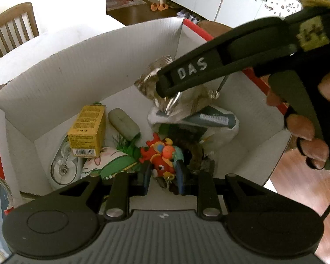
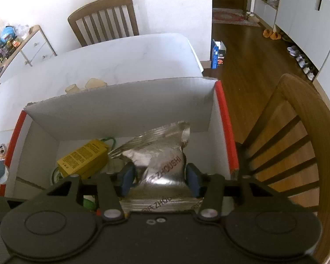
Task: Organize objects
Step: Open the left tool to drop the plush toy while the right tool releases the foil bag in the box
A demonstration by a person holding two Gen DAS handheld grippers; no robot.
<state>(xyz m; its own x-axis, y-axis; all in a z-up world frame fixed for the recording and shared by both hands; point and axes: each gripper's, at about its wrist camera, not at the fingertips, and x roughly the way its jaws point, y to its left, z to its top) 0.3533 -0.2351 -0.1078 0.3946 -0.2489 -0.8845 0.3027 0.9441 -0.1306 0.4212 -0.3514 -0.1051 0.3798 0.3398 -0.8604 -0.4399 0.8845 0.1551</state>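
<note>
A white cardboard box (image 1: pixel 77 70) with red edges holds several things. In the left wrist view my left gripper (image 1: pixel 162 176) is low inside it, shut on a red and orange plush toy (image 1: pixel 162 156). My right gripper (image 1: pixel 167 88) reaches in from the upper right over a crumpled silver foil bag (image 1: pixel 151 77). In the right wrist view the foil bag (image 2: pixel 162 158) lies between the blue pads (image 2: pixel 127 176) of my right gripper (image 2: pixel 160 173). The jaws stand wider than the bag's waist, and a dark gap shows at the left pad.
Also in the box are a yellow carton (image 1: pixel 87 132), a grey oblong case (image 1: pixel 123 123), a tape roll (image 1: pixel 63 167) and a grey tube (image 1: pixel 211 117). The box stands on a white table (image 2: pixel 121 50). A wooden chair (image 2: pixel 297 143) is close on the right.
</note>
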